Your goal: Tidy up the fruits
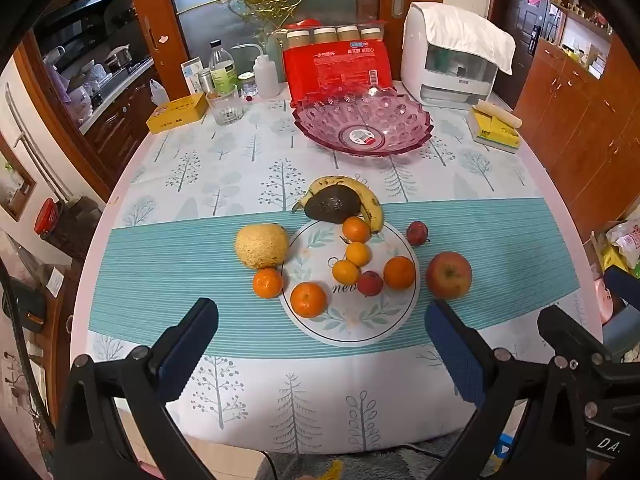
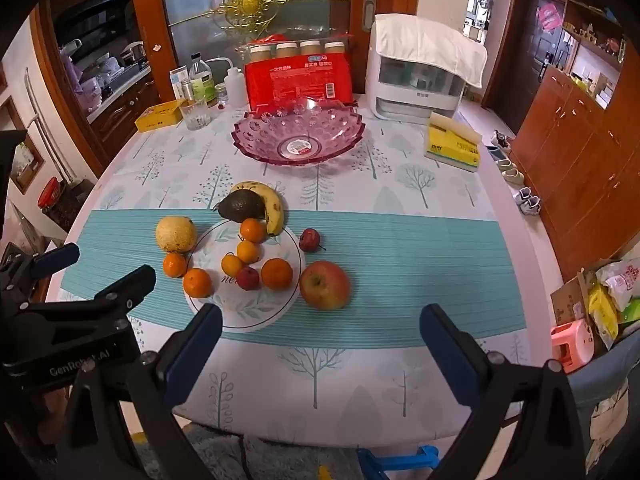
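Pink bowl (image 1: 362, 128); red apple (image 1: 448, 275); tree-print tablecloth (image 1: 224, 184).

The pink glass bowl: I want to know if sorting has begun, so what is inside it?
No fruit is inside the pink glass bowl; only a round sticker shows at its bottom. Through the glass, nothing appears hidden.

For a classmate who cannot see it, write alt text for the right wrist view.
Fruit lies around a round leaf-patterned white plate: small oranges, a red apple, a yellow banana. Beyond stands an empty pink glass bowl; the open right gripper hovers nearby.
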{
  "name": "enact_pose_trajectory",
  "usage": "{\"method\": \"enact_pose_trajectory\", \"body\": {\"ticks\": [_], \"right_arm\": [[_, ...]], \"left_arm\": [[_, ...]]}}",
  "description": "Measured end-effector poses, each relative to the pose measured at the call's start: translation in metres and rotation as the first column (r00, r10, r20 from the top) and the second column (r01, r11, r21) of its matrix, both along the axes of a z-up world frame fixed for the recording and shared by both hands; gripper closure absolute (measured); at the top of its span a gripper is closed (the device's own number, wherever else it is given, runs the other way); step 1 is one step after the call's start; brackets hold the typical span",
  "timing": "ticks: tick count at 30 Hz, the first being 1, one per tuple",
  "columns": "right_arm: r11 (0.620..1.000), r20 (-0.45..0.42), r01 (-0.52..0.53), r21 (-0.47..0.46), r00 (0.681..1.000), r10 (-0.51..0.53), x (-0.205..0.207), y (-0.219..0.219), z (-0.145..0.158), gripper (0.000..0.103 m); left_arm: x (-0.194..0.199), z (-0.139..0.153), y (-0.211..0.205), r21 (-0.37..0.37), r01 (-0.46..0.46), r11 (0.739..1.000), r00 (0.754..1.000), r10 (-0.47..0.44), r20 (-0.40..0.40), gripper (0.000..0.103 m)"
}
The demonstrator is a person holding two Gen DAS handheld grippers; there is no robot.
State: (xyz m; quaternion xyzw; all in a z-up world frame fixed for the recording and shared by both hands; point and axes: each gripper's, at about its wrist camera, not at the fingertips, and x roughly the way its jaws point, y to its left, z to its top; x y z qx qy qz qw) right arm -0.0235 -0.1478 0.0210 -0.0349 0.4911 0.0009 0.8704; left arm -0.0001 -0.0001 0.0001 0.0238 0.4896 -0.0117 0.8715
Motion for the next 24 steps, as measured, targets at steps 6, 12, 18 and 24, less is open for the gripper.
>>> {"method": "enact_pose_trajectory", "body": {"ticks": [6,12,18,24], "right_arm": [[1.000,0.000,0.007,0.017,1.000,-0.007,0.000,-0.003,-0.001,0.003],[1.000,-0.002,0.005,0.025,1.000,-0.004,0.001,-0.005,-0.001,0.003],[1.000,-0.002,0.007,0.027,1.000,-0.007,-0.001,-0.009,-0.002,0.003],[0.999,0.000,-0.003,0.035,1.000,0.003,0.000,-0.008,0.001,0.003]], "left_arm": [[0.000,0.001,0.001,0.000,-0.009,1.000,1.000,0.009,0.003,0.000],[-0.002,-0.002,0.000,-0.006,0.010,1.000,1.000,-0.010,0.000,0.000],[-0.003,0.000,-0.005,-0.004,0.027,1.000,1.000,-0.027,-0.001,0.000],[-0.004,0.001,-0.010,-0.008,0.017,1.000,1.000,-0.017,-0.003,0.000]]}}
